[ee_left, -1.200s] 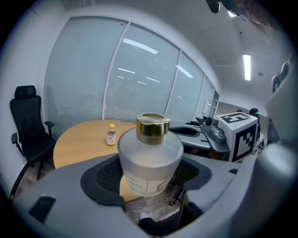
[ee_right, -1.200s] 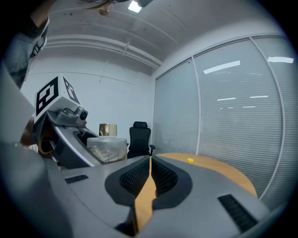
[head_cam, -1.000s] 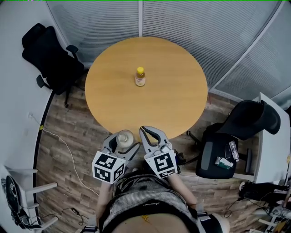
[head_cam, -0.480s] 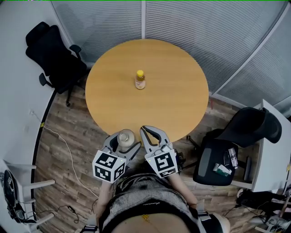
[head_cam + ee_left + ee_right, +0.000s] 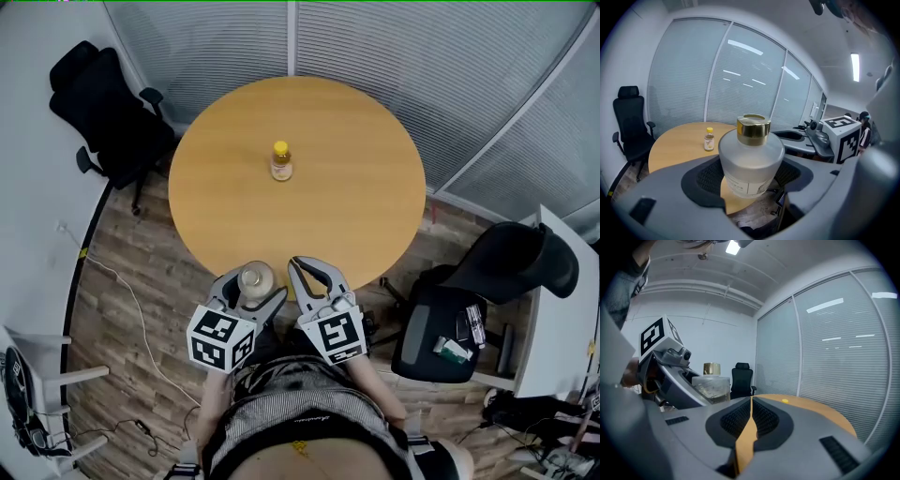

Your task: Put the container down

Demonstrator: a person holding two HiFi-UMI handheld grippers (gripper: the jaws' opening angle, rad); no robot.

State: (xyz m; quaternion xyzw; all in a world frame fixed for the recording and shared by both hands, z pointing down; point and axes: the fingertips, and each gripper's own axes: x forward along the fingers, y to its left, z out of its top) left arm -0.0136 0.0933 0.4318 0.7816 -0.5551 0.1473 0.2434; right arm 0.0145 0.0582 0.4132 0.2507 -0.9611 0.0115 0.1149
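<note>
Frosted glass with a gold cap: the container (image 5: 751,161) sits upright between the padded jaws of the left tool (image 5: 254,284), which are clamped on its round body just below the shoulder. In the head view it hangs at the near rim of the round wooden table (image 5: 356,187), close to the person's body, and it is not resting on anything. The left gripper view shows a sliver of tabletop and then plank floor under it, so it looks to be only partly over the table.

The right tool (image 5: 298,268) is just beside the left one, its jaws pressed together with nothing between them. A small yellow-capped bottle (image 5: 280,161) stands well apart, near the table's middle.

The main risk, as I judge it, is letting go too soon. Lowered from where it is now, the container could land half on the rim and tip to the floor (and glass would likely not survive that). The smooth, rounded body may also slide in the pads if the tool tilts. Carrying it further in over the table first, short of the bottle, would avoid both.
</note>
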